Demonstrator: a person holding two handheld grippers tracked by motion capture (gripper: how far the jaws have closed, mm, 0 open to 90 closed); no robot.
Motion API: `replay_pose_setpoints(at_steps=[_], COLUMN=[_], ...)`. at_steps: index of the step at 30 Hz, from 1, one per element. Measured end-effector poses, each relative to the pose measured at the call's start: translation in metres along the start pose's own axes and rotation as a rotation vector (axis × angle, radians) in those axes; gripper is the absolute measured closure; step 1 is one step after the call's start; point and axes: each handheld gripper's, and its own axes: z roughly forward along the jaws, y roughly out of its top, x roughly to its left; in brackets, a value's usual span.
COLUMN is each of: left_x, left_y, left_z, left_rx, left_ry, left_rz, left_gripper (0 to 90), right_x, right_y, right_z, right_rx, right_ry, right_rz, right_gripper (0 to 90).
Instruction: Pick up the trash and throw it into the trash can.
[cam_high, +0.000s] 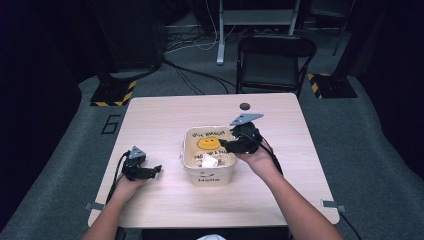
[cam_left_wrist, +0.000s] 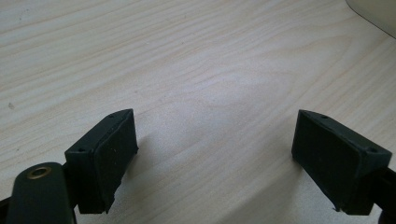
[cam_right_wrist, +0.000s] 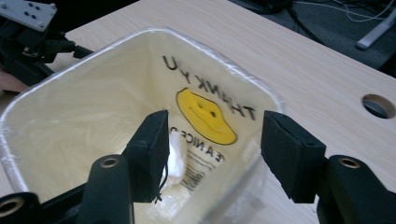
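A cream bin (cam_high: 208, 175) lined with a plastic bag stands mid-table; the liner carries a yellow smiley (cam_right_wrist: 205, 116) and black lettering. A crumpled white wad (cam_high: 209, 161) lies on the bin's bottom, also seen as the white wad (cam_right_wrist: 180, 154) past the jaws. My right gripper (cam_high: 223, 145) hovers over the bin's right rim, open, nothing between its jaws; in its own view the right gripper (cam_right_wrist: 212, 154) points down into the bin. My left gripper (cam_high: 156, 169) rests low over the table left of the bin, open; the left gripper (cam_left_wrist: 215, 154) has bare wood between its jaws.
The light wooden table (cam_high: 165, 120) has a round cable hole (cam_high: 244, 106) near its far edge. A black folding chair (cam_high: 272, 62) stands behind the table on grey carpet. Cables and a desk leg (cam_high: 220, 35) lie further back.
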Motion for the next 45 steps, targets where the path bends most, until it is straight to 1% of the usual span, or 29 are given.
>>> replay_pose_setpoints(at_steps=[2,3,4,5,6,7,9,11,12,13,14,16,18,19,20,24,25,26,28,30,31,32,33,34,36,40,42,43,45], left_x=[0.0,0.0,0.0,0.0,0.0,0.0,0.0,0.0,0.0,0.0,0.0,0.0,0.0,0.0,0.0,0.0,0.0,0.0,0.0,0.0,0.0,0.0,0.0,0.0,0.0,0.0,0.0,0.0,0.0], left_y=[0.0,0.0,0.001,0.001,0.001,0.001,0.001,0.001,0.001,0.001,0.001,0.001,0.001,0.001,0.001,0.001,0.001,0.001,0.001,0.001,0.001,0.0,0.001,0.0,0.0,0.0,0.0,0.0,0.0], left_z=[0.0,0.0,-0.001,-0.001,-0.001,-0.001,-0.001,0.0,0.0,0.0,0.0,0.0,0.0,0.0,0.0,0.0,0.0,-0.001,0.0,0.0,0.0,0.0,0.0,-0.001,0.0,0.0,-0.001,-0.001,-0.001], left_rx=[-0.002,0.003,0.01,0.01,0.009,0.01,0.01,0.009,0.008,0.009,0.008,0.007,0.008,0.008,0.008,0.008,0.008,0.008,0.008,0.008,0.008,0.007,0.008,0.009,0.008,0.008,0.009,0.009,0.009], left_ry=[0.001,0.0,-0.002,-0.001,-0.001,-0.001,-0.001,0.0,-0.002,0.0,-0.003,-0.003,-0.003,-0.003,-0.003,-0.003,-0.003,-0.003,-0.003,-0.002,-0.002,-0.002,-0.003,-0.002,-0.002,-0.002,-0.002,-0.002,-0.003], left_rz=[0.0,0.0,0.004,0.003,0.003,0.004,0.003,0.003,0.003,0.004,0.003,0.002,0.003,0.002,0.002,0.002,0.001,0.002,0.002,0.002,0.002,0.001,0.001,0.001,-0.001,-0.001,0.0,-0.001,-0.001], left_gripper=[14.1,14.1,14.1,14.1,14.1,14.1,14.1,14.1,14.1,14.1,14.1,14.1,14.1,14.1,14.1,14.1,14.1,14.1,14.1,14.1,14.1,14.1,14.2,14.2,14.1,14.2,14.1,14.2,14.1], right_x=[-0.006,-0.012,-0.015,-0.015,-0.021,-0.021,-0.029,-0.031,-0.036,-0.036,-0.039,-0.04,-0.042,-0.044,-0.044,-0.047,-0.047,-0.047,-0.046,-0.046,-0.046,-0.046,-0.046,-0.046,-0.047,-0.048,-0.05,-0.051,-0.052], right_y=[-0.002,-0.005,-0.007,-0.007,-0.011,-0.011,-0.017,-0.018,-0.023,-0.023,-0.027,-0.029,-0.034,-0.04,-0.04,-0.053,-0.059,-0.059,-0.067,-0.069,-0.075,-0.075,-0.081,-0.081,-0.088,-0.104,-0.113,-0.12,-0.124], right_z=[-0.006,-0.011,-0.014,-0.014,-0.019,-0.019,-0.026,-0.027,-0.032,-0.032,-0.035,-0.036,-0.038,-0.039,-0.039,-0.039,-0.039,-0.039,-0.039,-0.039,-0.04,-0.04,-0.039,-0.039,-0.039,-0.035,-0.033,-0.031,-0.031], right_rx=[-0.006,-0.006,-0.009,-0.009,-0.013,-0.013,-0.015,-0.017,-0.019,-0.019,-0.021,-0.02,-0.02,-0.015,-0.015,-0.009,-0.01,-0.01,-0.013,-0.012,-0.015,-0.015,-0.016,-0.016,-0.011,0.005,0.011,0.014,0.015], right_ry=[-0.019,-0.036,-0.044,-0.044,-0.059,-0.059,-0.08,-0.086,-0.096,-0.096,-0.103,-0.106,-0.127,-0.139,-0.139,-0.154,-0.156,-0.156,-0.162,-0.164,-0.169,-0.169,-0.17,-0.17,-0.179,-0.192,-0.192,-0.197,-0.2], right_rz=[0.007,0.017,0.02,0.02,0.034,0.034,0.05,0.053,0.065,0.065,0.079,0.082,0.077,0.081,0.081,0.091,0.095,0.095,0.102,0.104,0.108,0.108,0.115,0.115,0.119,0.139,0.157,0.175,0.184], right_gripper=[41.0,40.9,40.9,40.9,40.9,40.9,40.8,40.8,40.6,40.6,40.3,40.2,40.1,40.1,40.1,40.1,40.1,40.1,40.1,40.1,40.0,40.0,39.8,39.8,39.7,39.1,39.0,38.8,38.7])
